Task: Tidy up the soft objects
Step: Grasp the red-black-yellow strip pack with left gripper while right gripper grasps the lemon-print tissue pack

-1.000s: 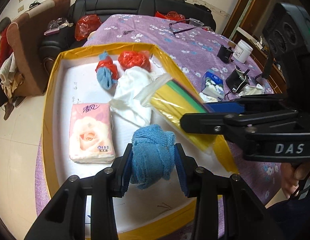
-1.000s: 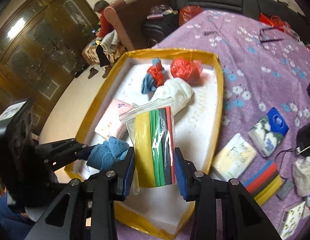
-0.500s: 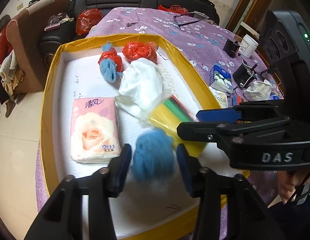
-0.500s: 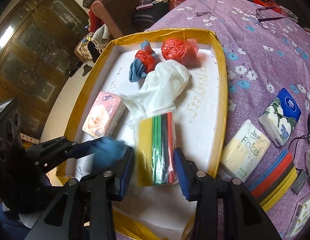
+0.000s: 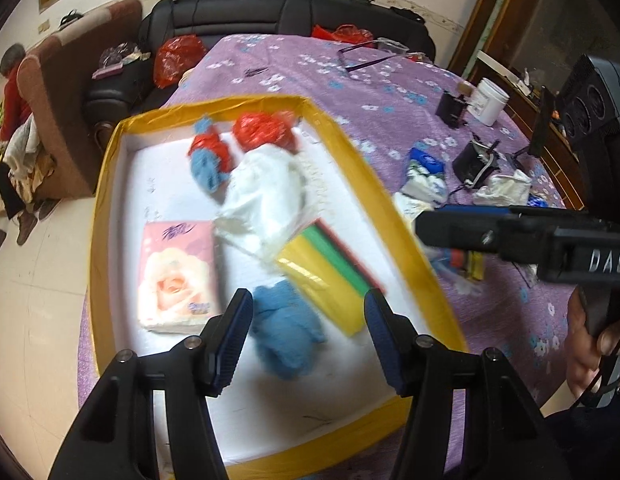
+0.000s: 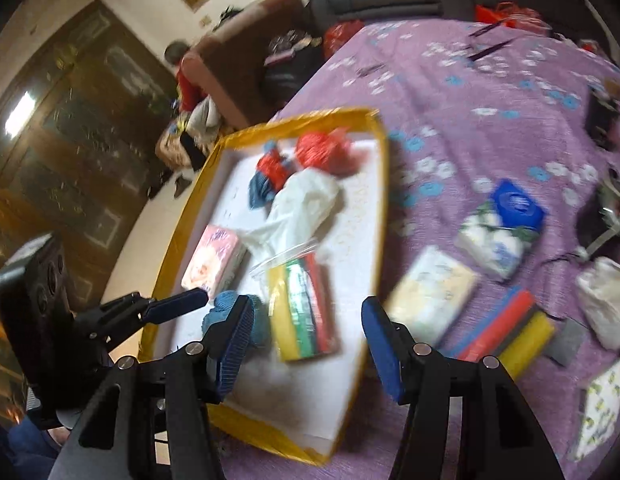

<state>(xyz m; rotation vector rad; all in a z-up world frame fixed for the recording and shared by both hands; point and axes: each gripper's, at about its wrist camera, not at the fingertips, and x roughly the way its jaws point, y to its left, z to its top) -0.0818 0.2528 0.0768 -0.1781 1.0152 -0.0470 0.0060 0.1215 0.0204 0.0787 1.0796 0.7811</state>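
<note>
left gripper (image 5: 308, 338): jaws opening, nothing pinched; blue cloth ball (image 5: 288, 330) lies on the tray floor between the pads, not pressed
right gripper (image 6: 306, 338): jaws opening, holding nothing; bag of coloured foam sheets (image 6: 304, 314) lies flat in the tray beyond the pads, loose
tray (image 5: 110, 184): one, yellow rim, white floor, sits on the purple flowered tablecloth (image 5: 349, 88)
tray contents, count: six things. Blue cloth ball nearest; bag of coloured foam sheets just right of it; pink tissue pack (image 5: 176, 276) to the left; white plastic bag (image 5: 266, 196) mid tray, touching the top of the foam bag; red-and-blue bundle (image 5: 210, 158) and red plastic bag (image 5: 266, 132) at the far end
outside tray, right wrist view: cream tissue pack (image 6: 431, 294) just beside the tray rim; loose stack of coloured foam sheets (image 6: 505, 330); blue-and-white tissue pack (image 6: 503, 224) farther out; white crumpled bag (image 6: 605, 300) at the right edge
left wrist view only: white jar (image 5: 487, 102), black boxes by it, hand (image 5: 589, 344) on the right gripper's grip
right wrist view only: dark wooden cabinet (image 6: 70, 128), left gripper seen from the side
far, both views: black sofa (image 5: 278, 16), brown armchair (image 5: 66, 92), seated person in red (image 5: 12, 100)
blur: both views smeared, small labels unreadable
</note>
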